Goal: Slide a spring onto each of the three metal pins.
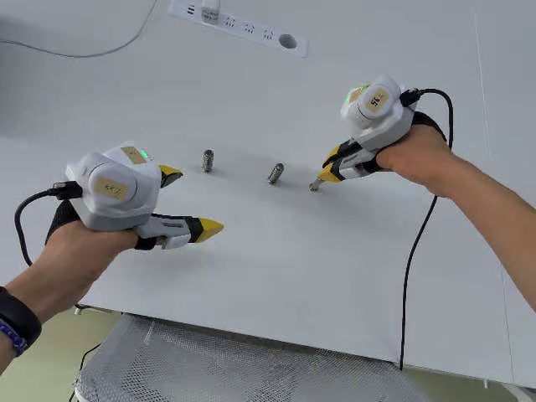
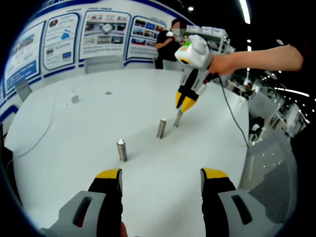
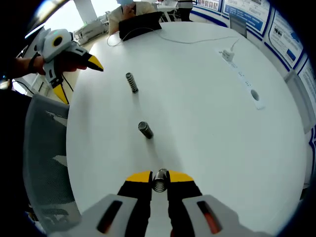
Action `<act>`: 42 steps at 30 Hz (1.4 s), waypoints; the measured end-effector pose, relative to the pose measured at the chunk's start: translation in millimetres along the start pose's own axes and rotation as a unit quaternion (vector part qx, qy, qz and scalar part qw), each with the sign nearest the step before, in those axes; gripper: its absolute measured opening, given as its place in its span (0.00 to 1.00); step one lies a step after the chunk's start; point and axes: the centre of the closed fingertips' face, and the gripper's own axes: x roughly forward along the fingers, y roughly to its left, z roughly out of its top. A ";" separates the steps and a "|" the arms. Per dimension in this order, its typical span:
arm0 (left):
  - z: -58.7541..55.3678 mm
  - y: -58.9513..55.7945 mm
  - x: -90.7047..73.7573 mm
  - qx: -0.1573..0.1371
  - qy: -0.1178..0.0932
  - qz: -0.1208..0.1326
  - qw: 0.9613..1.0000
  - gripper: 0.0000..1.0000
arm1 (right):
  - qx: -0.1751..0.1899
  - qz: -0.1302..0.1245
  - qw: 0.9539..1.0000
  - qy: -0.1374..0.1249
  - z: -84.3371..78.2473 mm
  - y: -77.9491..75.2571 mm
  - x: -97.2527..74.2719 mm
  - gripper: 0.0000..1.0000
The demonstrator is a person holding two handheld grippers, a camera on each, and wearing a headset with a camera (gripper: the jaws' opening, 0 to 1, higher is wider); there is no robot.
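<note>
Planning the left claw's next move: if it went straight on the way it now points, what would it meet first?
Likely the nearest pin, which wears a spring, just inside the line of the open left claw; the middle pin stands beyond. Height above the table is unclear.

— Where does the head view look from?
— From above the table's [image 1: 276,276] near edge, facing down and forward to the power strip [image 1: 239,27] by the far edge.
— And the 2 gripper views?
— Both sit low over the table. The view from the left gripper [image 1: 201,199] faces across to the right gripper [image 2: 185,101]. The right gripper view faces back, with its lens very near the spring [image 3: 160,180] in its jaws. All 3 views share the 3 pins [image 1: 275,173].
</note>
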 end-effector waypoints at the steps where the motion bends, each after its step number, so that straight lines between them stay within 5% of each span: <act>1: -0.3 0.2 -0.2 0.000 0.000 0.000 1.000 0.66 | 0.000 0.001 1.000 0.001 -0.5 -0.1 0.6 0.13; 42: -2.8 1.9 -4.0 -0.005 0.003 0.005 1.000 0.64 | 0.006 0.012 1.000 0.006 -13.6 3.2 22.0 0.13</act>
